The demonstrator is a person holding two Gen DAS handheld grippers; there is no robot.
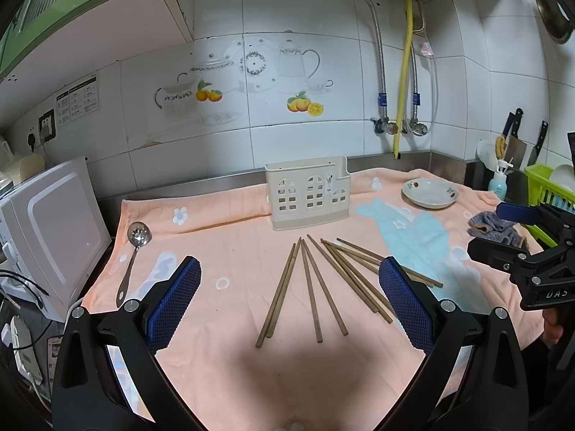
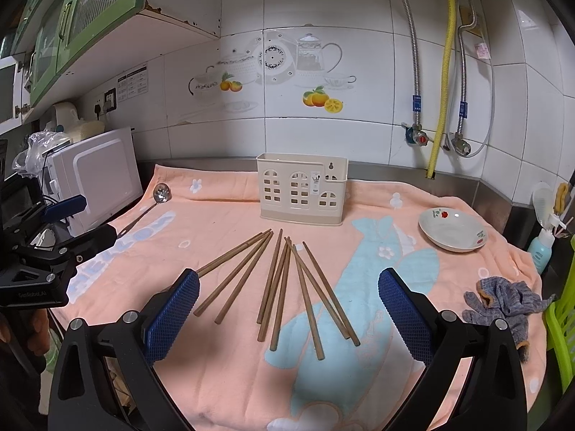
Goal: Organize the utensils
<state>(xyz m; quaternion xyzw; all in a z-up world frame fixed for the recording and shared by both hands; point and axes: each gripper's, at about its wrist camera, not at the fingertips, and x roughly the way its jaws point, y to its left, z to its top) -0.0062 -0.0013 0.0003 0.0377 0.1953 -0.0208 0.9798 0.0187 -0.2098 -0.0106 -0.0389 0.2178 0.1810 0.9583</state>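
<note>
Peach towel (image 1: 230,244) on counter, tiled wall (image 1: 305,136) behind.

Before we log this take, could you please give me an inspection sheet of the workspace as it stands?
Surface: peach towel with a blue whale print covers the counter.
Job's things: wooden chopsticks fanned loose on the towel; cream utensil holder upright behind them; slotted spoon lying at the towel's left edge.
Clutter: white dish; grey knitted glove; blue bottle.
Grippers: left gripper and right gripper both open above the chopsticks, holding nothing.
Cables: cords beside the microwave.
Surroundings: tiled wall, yellow hose, knives, green rack.
</note>
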